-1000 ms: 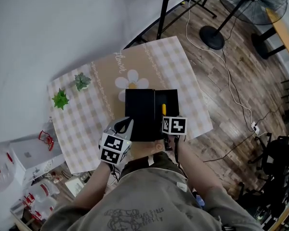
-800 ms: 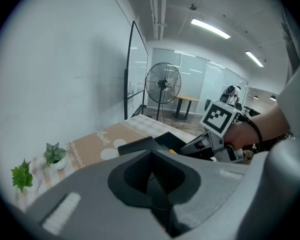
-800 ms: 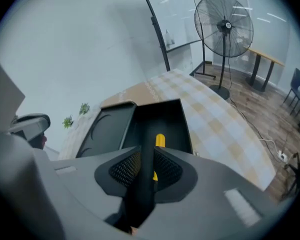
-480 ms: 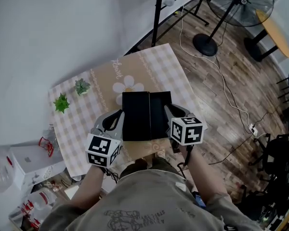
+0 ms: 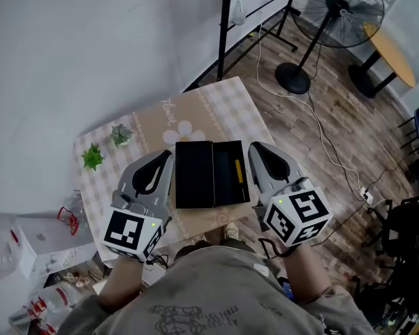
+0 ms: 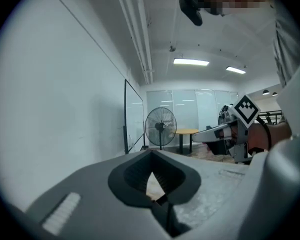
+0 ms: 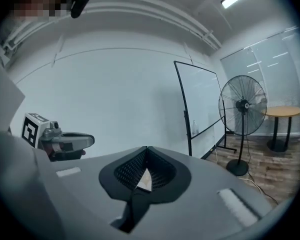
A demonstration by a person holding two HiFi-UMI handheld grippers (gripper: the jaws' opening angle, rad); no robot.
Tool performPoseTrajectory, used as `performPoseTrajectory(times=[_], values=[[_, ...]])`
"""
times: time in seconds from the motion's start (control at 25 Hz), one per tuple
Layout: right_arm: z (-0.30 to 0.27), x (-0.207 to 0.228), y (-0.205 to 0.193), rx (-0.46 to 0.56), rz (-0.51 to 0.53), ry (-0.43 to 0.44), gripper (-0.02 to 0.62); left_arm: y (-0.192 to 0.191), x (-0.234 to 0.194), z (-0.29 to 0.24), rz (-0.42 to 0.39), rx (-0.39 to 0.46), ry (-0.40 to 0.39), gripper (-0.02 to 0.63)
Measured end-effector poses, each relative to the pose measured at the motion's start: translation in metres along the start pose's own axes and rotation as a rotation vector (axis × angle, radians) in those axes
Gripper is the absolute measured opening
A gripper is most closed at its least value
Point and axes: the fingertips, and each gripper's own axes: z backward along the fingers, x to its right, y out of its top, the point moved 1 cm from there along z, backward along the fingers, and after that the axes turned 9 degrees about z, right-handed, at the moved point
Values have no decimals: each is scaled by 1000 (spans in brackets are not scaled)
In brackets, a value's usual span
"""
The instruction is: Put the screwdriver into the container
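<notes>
**Screwdriver in container, both grippers empty**

In the head view we see the black container lying open on the checked surface, toward its near edge. The lid half is on the left and the tray half on the right. The screwdriver lies inside the right half, its yellow handle running near to far. Nothing touches it.

The left gripper sits just left of the container and the right gripper just right of it, so the two flank the box without overlapping it. We cannot tell from this view how high above the surface they are.

In the left gripper view, the left gripper has its jaws clenched, with the tips meeting and nothing between them. The right gripper's marker cube shows at the right of that view.

In the right gripper view, the right gripper likewise has its jaws clenched tip to tip and empty. The left gripper is visible at the left of that view.

Two small green plants stand at the far left of the surface, well apart from the container. A daisy print lies just beyond the container's far edge. A standing fan is on the wood floor to the far right.
</notes>
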Motion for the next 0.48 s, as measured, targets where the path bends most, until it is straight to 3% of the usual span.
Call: performPoseTrajectory(times=[0.2,0.36,0.48], values=[[30,-11,44,128,75,14,28,36,14,18,-55,82,4,2],[53,-20,70,201,171,0,26,49,21,29,-77,104,9,2],[66,-24,77,227,186,11,26,54,26,37,-86,123,14,2]])
